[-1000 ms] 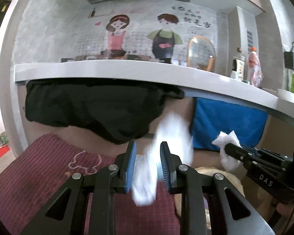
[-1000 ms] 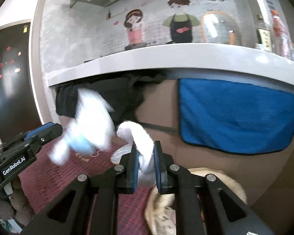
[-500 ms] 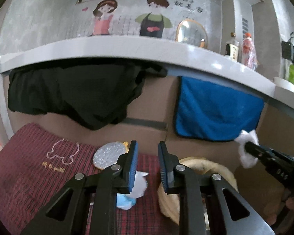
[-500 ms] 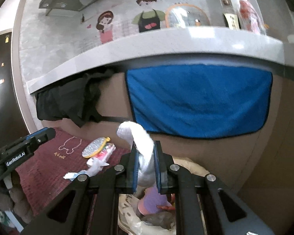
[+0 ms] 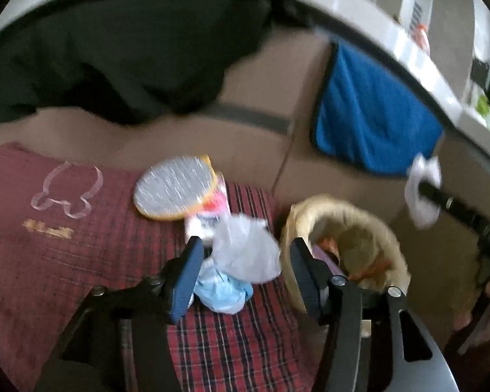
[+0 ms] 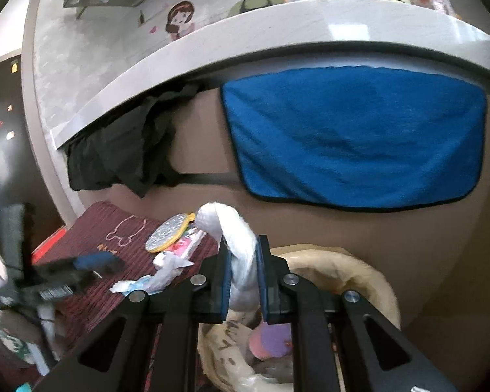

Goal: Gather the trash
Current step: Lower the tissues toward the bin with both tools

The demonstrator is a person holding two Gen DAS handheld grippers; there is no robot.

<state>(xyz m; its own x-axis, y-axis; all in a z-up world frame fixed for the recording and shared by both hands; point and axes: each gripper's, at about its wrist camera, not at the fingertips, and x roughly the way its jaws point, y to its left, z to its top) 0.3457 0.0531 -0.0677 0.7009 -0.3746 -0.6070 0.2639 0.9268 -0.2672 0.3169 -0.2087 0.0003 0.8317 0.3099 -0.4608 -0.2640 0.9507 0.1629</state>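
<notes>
Two tools work over a dark red plaid mat (image 5: pixel 238 343), and each has its own scrap of trash. Clamped between the pads of the right tool (image 6: pixel 241 281) is a crumpled white tissue (image 6: pixel 236 245); its long axis runs up and away from the pads, and its free end curls over toward the left in the right wrist view. That tool points forward and somewhat down, directly above the tan paper-lined bin (image 6: pixel 359 274), whose rim shows on both sides of its fingers. In the left wrist view the same tissue (image 5: pixel 423 192) shows at the tip of the right tool (image 5: pixel 441 197), up to the right of the bin (image 5: pixel 310 209). The left tool (image 5: pixel 245 274) tilts down toward the mat with its jaws opening, and between them, touched by neither pad, lies a crumpled clear plastic wrapper (image 5: pixel 245 251) on top of a pale blue wad (image 5: pixel 222 289); the pair sits in a blurred heap whose long axis I cannot tell from this side. From the right wrist view the heap (image 6: pixel 156 276) stretches low across the mat (image 6: pixel 124 228), left to right. Just behind it lie a round silver and yellow pad (image 5: pixel 174 191) and a white and pink packet (image 5: pixel 209 215), touching each other. A blue towel (image 6: pixel 359 137) and a black cloth (image 6: pixel 121 153) hang from the grey surface (image 6: pixel 277 29) behind.
</notes>
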